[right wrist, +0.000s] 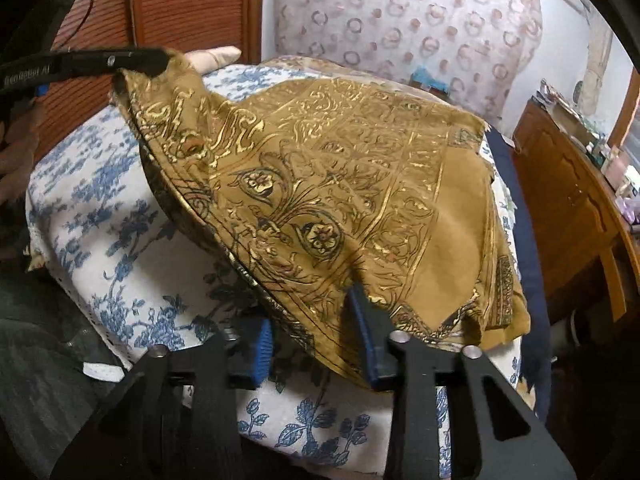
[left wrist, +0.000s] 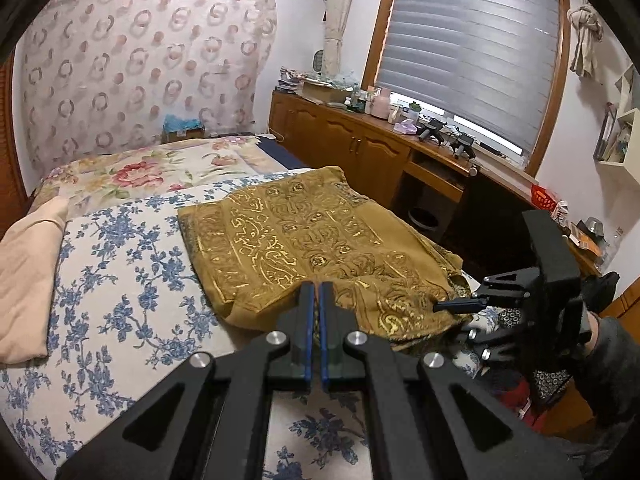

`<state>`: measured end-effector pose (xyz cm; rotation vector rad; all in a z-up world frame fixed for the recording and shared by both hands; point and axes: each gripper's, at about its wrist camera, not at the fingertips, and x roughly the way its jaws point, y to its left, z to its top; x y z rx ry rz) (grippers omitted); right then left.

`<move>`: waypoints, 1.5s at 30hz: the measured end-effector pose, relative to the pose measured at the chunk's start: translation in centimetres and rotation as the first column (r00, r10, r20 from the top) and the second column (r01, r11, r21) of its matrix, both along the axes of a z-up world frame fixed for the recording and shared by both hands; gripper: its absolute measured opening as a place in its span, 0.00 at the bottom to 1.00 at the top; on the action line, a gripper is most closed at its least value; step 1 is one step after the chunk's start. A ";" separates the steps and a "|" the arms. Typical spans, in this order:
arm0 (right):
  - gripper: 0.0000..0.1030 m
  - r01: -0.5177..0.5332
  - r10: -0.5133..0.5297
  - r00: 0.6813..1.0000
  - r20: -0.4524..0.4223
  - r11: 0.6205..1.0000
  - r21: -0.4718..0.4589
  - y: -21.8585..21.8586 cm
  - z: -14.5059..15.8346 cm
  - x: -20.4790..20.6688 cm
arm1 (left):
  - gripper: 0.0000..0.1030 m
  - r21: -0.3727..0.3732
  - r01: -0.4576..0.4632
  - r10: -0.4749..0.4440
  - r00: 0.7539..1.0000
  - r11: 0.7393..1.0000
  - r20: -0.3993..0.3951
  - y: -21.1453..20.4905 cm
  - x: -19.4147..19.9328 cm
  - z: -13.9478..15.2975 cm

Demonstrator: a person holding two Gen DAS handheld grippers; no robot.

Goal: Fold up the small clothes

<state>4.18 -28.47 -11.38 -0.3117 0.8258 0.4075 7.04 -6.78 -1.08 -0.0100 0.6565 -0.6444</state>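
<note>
Mustard-gold printed cloth (right wrist: 320, 184), a small garment or scarf stamped with metallic scrollwork, lay on the blue-flowered bedspread (left wrist: 120, 288) near the bed's edge, with its near hem lifted off the bed. It looked light, thin and limp, sagging between its held points, so it would likely drape and slip rather than hold a crease; corners and the stitched hem seemed the soundest places to take hold.

Clamped fully together on one near corner of the cloth was the left gripper (left wrist: 317, 292), a sliver of fabric showing between its blue pads. The right gripper (right wrist: 316, 344) had its jaws partly apart, straddling the hem: the fabric ran between the blue pads (right wrist: 262, 344), one side touching or half covered by cloth, the other standing clear, so no firm pinch was evident yet.

From the left wrist, the cloth's flat spread showed, along with a peach pillow (left wrist: 28, 276), a floral quilt (left wrist: 140, 172) further up the bed, the wooden cabinet (left wrist: 352, 140) and the blinded window (left wrist: 472, 48). Only the right wrist showed the tented hem, the raised corner in the left gripper's grasp and the reddish slatted headboard (right wrist: 180, 4).
</note>
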 end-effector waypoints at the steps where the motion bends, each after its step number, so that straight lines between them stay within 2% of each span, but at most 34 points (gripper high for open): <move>1: 0.16 0.003 -0.003 1.000 0.012 1.000 0.002 -0.3 0.4 0.0 | 0.00 0.001 -0.002 0.002 1.000 1.000 0.002 0.0 -0.1 0.1; 5: 0.09 0.027 -0.029 0.995 0.099 0.999 0.016 -0.3 2.7 0.5 | 0.00 -0.015 -0.015 0.015 1.000 1.000 -0.007 0.3 0.1 0.5; 12: 0.06 0.031 -0.038 0.980 0.196 0.999 0.037 -0.2 6.6 3.8 | 0.00 -0.022 -0.042 0.042 0.999 0.999 0.012 1.0 1.2 1.7; 15: 0.06 0.024 -0.026 0.969 0.247 1.000 0.013 1.1 8.7 6.7 | 0.00 -0.013 -0.061 0.062 0.998 0.998 0.032 1.1 2.9 2.4; 19: 0.06 0.014 -0.005 0.963 0.269 0.999 -0.032 2.7 10.1 11.3 | 0.00 0.000 -0.090 0.090 0.995 0.996 0.038 1.2 6.3 3.0; 24: 0.06 0.019 0.006 0.966 0.258 0.995 -0.097 4.0 9.3 15.8 | 0.00 0.003 -0.105 0.105 0.994 0.994 0.022 1.4 10.6 2.4; 29: 0.06 0.036 -0.009 0.979 0.204 0.991 -0.131 4.3 6.7 20.0 | 0.00 0.036 -0.120 0.120 0.993 0.992 0.006 1.1 13.3 0.9; 39: 0.04 0.039 -0.023 0.986 0.162 0.995 -0.097 4.1 4.6 23.8 | 0.00 0.087 -0.122 0.125 0.992 0.989 -0.029 2.5 14.1 -1.3; 45: 0.02 0.024 -0.007 0.984 0.179 0.995 -0.092 5.7 5.0 25.8 | 0.03 0.120 -0.110 0.118 0.991 0.987 -0.056 2.3 14.1 -2.5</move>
